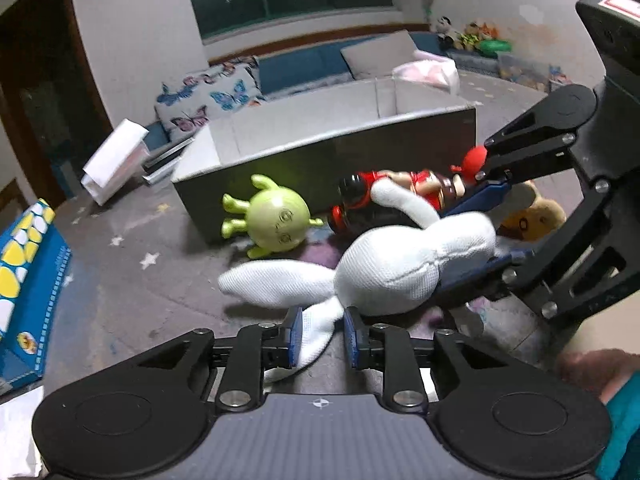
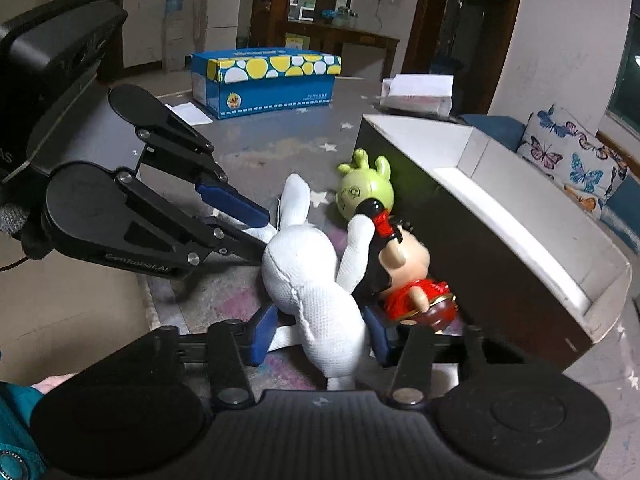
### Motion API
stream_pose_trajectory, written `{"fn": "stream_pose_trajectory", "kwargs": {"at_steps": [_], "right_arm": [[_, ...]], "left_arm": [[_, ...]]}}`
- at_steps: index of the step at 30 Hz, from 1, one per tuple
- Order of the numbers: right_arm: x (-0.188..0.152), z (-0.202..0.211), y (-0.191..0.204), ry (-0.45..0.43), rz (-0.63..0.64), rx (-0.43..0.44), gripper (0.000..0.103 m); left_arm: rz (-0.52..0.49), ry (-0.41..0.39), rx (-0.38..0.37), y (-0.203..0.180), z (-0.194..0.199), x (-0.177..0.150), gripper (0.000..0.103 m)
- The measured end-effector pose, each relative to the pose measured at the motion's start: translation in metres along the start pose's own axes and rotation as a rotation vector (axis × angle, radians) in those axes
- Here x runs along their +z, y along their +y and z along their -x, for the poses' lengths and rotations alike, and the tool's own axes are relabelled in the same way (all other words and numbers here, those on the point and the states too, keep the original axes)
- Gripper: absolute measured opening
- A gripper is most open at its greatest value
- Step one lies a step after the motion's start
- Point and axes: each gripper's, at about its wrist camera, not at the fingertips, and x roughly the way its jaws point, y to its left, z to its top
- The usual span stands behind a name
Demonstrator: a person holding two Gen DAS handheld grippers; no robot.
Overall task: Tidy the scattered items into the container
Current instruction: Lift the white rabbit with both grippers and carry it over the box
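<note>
Now my right gripper [image 2: 316, 334] pinches the white knitted plush rabbit [image 2: 308, 280] beside the grey open box [image 2: 520, 216]; my left gripper [image 1: 320, 334] (jaws slack around its ear) should let go before I lift.

Black linkage grippers, blue pads [image 1: 295, 334], silver screws; teal sleeve [image 1: 622, 436].

White plush rabbit [image 2: 308, 280] lies beside grey container [image 2: 516, 216].

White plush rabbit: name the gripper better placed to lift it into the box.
Right. The right gripper brackets the white plush rabbit around its body, with the box just beside it. The left gripper has only a thin limb between its pads, probably a weaker hold.
</note>
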Motion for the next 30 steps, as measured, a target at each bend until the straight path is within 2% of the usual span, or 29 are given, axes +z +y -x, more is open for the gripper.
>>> {"fn": "stream_pose_trajectory", "kwargs": {"at_steps": [4, 7, 9, 16, 23, 26, 30], "right_arm": [[-0.001, -0.003, -0.002, 0.006, -0.011, 0.012, 0.037], [-0.001, -0.002, -0.002, 0.001, -0.016, 0.015, 0.03], [-0.001, 0.001, -0.002, -0.006, -0.018, 0.015, 0.029], [0.002, 0.022, 0.0, -0.059, -0.007, 0.001, 0.028], [0.024, 0.057, -0.025, -0.162, 0.021, -0.086, 0.028], [0.04, 0.063, -0.048, -0.191, 0.046, -0.146, 0.028], [0.063, 0.059, -0.079, -0.203, 0.089, -0.213, 0.028]], "left_arm": [[0.03, -0.012, -0.036, 0.007, -0.004, -0.003, 0.026], [0.053, -0.024, -0.06, 0.01, -0.005, -0.005, 0.021], [0.066, -0.032, -0.063, 0.011, -0.004, -0.005, 0.009], [0.159, -0.094, -0.086, 0.014, 0.017, 0.0, 0.004], [0.235, -0.215, -0.095, 0.023, 0.037, 0.052, 0.004], [0.241, -0.257, -0.082, 0.028, 0.029, 0.085, 0.004], [0.241, -0.269, -0.059, 0.038, 0.004, 0.127, 0.004]]}}
